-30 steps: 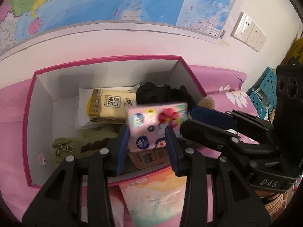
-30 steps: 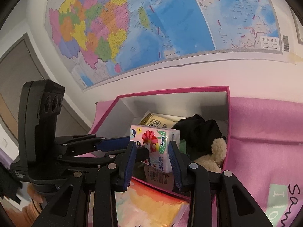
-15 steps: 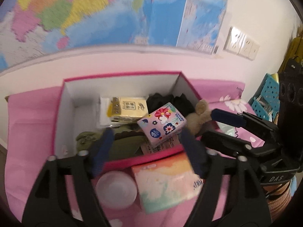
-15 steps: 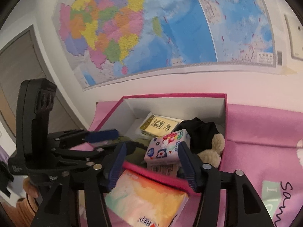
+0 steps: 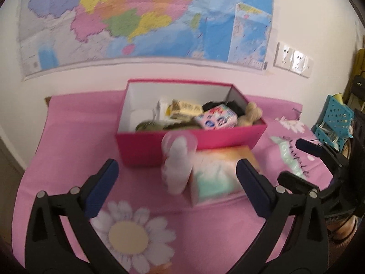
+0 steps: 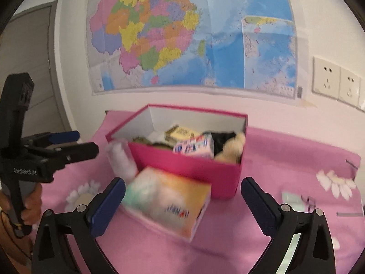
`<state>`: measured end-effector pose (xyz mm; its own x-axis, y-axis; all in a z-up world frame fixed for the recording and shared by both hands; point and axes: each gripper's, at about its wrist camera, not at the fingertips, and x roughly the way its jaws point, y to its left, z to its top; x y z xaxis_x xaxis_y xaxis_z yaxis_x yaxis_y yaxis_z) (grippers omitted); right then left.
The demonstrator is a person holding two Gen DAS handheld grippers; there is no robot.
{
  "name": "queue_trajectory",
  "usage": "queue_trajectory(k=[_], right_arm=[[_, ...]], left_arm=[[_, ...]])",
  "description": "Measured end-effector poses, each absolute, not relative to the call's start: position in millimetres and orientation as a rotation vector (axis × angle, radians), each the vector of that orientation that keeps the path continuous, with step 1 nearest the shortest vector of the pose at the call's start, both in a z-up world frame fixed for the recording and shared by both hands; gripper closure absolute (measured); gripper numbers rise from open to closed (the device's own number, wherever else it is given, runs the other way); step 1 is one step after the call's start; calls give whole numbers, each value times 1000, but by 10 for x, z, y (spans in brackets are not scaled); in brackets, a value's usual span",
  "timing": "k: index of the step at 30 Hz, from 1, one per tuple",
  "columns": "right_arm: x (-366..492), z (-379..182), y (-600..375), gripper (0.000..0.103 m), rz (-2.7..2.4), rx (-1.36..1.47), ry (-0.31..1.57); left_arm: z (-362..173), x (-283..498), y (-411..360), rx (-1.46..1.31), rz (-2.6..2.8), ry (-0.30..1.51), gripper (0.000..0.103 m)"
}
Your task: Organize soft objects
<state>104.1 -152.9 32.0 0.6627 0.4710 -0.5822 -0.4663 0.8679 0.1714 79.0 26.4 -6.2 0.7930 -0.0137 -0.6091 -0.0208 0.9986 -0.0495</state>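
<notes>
Item 1: left gripper (image 5: 176,175), jaws standing wide apart and gripping nothing, hovering over the pink cloth (image 5: 75,141) on the near side of the box.

Item 2: right gripper (image 6: 182,194), jaws likewise spread wide and carrying nothing, hanging above the near end of the large tissue pack; in the left wrist view its dark body is showing at the right edge.

Item 3: magenta box (image 5: 146,146), lid off, white inside, sitting on the cloth close to the far wall.

Item 4: floral tissue packet (image 5: 215,119), pink with blue and red flowers, lying inside the box toward its near right corner, resting on top of other contents.

Item 5: yellow tissue packet (image 5: 186,110), lying in the middle of the box, just left of the floral packet.

Item 6: black cloth (image 6: 222,138), bunching at the far right of the box.

Item 7: beige plush toy (image 5: 251,115), leaning against the box's right wall.

Item 8: olive green soft item (image 5: 150,126), sitting low at the near left of the box; blurred.

Item 9: large tissue pack (image 6: 168,199), orange, white and teal, lying on the cloth just outside the box's near wall.

Item 10: clear cup with white padding (image 5: 178,159), standing just left of the large pack, in front of the box.

Item 11: wall map (image 6: 194,36), hanging above the box.
</notes>
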Motion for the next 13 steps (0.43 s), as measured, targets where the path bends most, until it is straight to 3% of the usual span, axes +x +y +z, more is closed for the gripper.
queue_trajectory(k=[13], right_arm=[[690, 104, -1359, 0, 559, 10, 724]], left_arm=[[-254, 446, 259, -64, 66, 693, 0]])
